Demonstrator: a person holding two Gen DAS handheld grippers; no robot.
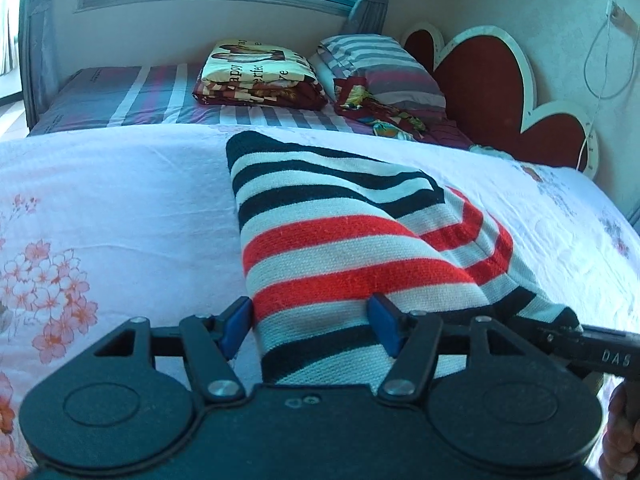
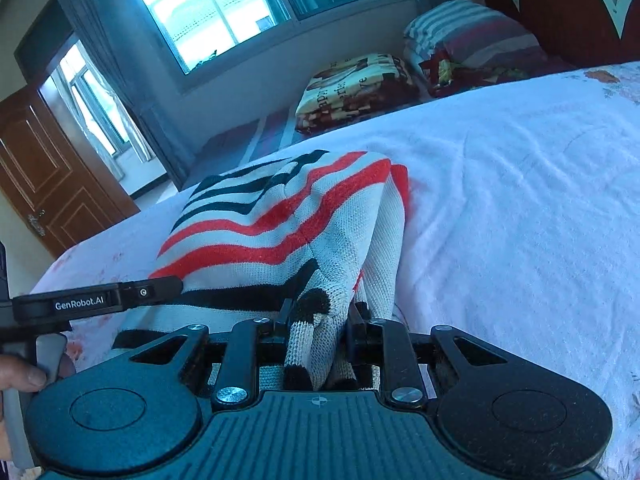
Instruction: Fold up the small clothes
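A small knitted sweater (image 1: 344, 248) with red, black and white stripes lies partly folded on a white floral bed sheet (image 1: 120, 208). My left gripper (image 1: 312, 326) is open, and its blue pads (image 1: 236, 326) straddle the sweater's near hem. My right gripper (image 2: 318, 326) is shut on a bunched corner of the sweater (image 2: 288, 224) and holds it slightly off the sheet (image 2: 520, 208). The right gripper's finger shows at the right edge of the left wrist view (image 1: 588, 346). The left gripper's finger shows at the left of the right wrist view (image 2: 100, 300).
A folded printed blanket (image 1: 256, 76) and a striped pillow (image 1: 384, 68) lie at the bed's far end, beside a red heart-shaped headboard (image 1: 492, 88). A window (image 2: 208, 4) and a wooden door (image 2: 48, 176) stand beyond the bed.
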